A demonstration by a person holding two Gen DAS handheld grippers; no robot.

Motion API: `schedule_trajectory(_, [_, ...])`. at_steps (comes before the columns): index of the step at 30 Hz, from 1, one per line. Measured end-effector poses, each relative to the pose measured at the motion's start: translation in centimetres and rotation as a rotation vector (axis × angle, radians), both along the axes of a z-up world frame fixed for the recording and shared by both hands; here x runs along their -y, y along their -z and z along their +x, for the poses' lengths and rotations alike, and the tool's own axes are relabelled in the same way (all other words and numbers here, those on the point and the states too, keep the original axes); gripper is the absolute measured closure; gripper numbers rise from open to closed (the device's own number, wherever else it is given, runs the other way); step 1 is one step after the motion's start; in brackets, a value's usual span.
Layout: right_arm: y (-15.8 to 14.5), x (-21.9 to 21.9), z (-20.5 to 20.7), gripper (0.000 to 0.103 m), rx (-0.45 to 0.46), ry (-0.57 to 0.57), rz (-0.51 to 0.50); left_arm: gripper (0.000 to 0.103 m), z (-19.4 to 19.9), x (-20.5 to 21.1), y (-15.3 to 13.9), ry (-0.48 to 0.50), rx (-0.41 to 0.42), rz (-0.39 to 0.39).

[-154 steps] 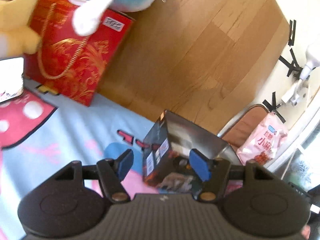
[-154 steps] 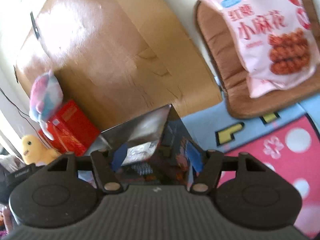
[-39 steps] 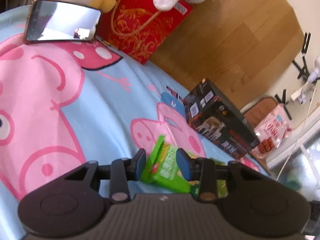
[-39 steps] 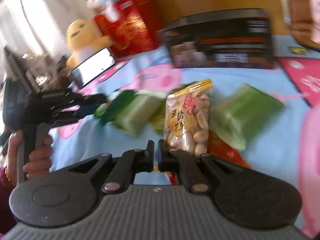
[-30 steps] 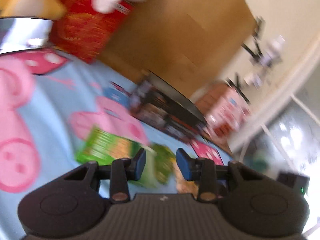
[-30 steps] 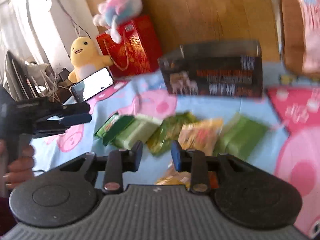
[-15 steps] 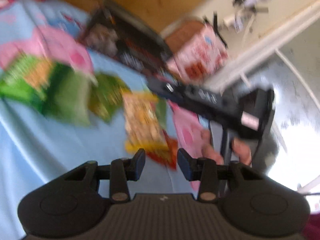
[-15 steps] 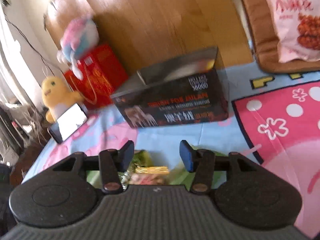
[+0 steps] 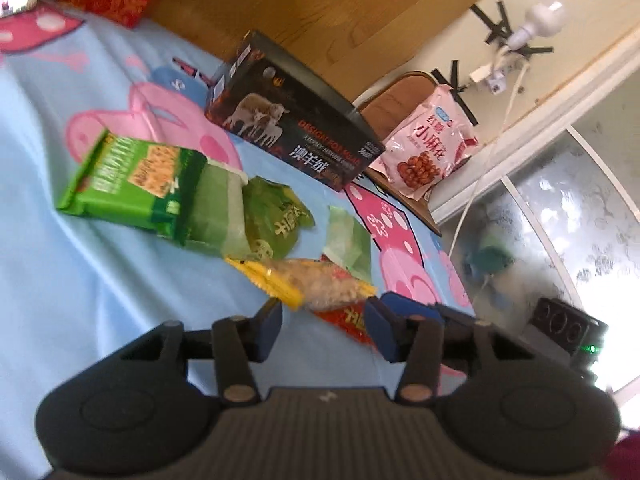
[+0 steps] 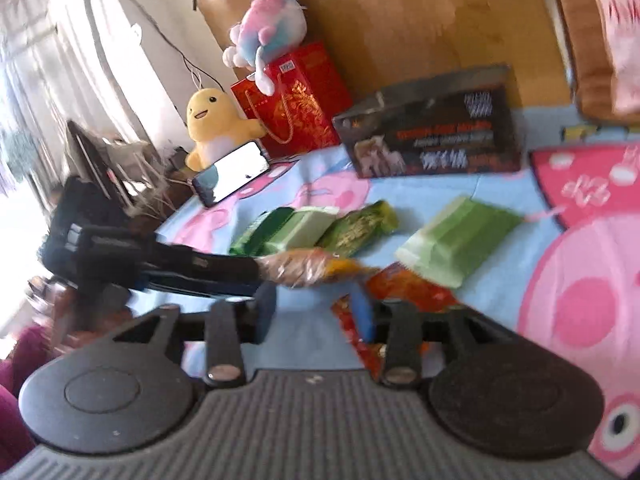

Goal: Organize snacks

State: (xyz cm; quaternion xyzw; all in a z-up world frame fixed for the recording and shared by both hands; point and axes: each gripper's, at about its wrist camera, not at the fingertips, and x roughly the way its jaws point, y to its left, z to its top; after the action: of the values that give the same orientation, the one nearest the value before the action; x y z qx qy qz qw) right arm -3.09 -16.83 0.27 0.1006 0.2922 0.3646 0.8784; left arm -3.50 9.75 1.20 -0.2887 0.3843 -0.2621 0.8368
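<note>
Opening wider than a second ago: left gripper [image 9: 325, 330] and right gripper [image 10: 314, 315], jaws parting at a moderate gap, pressing on nothing. Converging on the peanut packet [image 9: 320, 286], lying just ahead of both, lower centre, over a red packet [image 9: 349, 319] on the bedsheet [image 9: 80, 280]. Likely readying its pickup; black box [image 9: 296, 136] waiting beyond, upper centre.

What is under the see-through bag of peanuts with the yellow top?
A red snack packet pokes out from under the peanut bag. Only its edge shows, so its name and the rest of it stay hidden. Blue bedsheet lies beneath.
</note>
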Motion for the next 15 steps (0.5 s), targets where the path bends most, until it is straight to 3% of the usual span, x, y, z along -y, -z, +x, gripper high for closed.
schedule_trajectory(3, [0.1,-1.2,-0.4,0.053,0.047,-0.026,-0.082,0.057,-0.7,-0.9,-0.8,-0.031,0.018,0.010])
schedule_trajectory(8, [0.9,-3.0,-0.9,0.053,0.117,-0.050,-0.199,0.057,0.4,-1.2,-0.3,-0.067,-0.021,0.009])
schedule_trajectory(12, [1.0,-3.4,-0.4,0.051,0.120,-0.044,-0.224,0.057,1.7,-0.1,1.2,-0.049,-0.071,0.047])
schedule_trajectory(15, [1.6,-4.3,0.2,0.048,0.115,-0.052,-0.260,0.067,2.1,0.7,1.9,-0.029,-0.065,0.055])
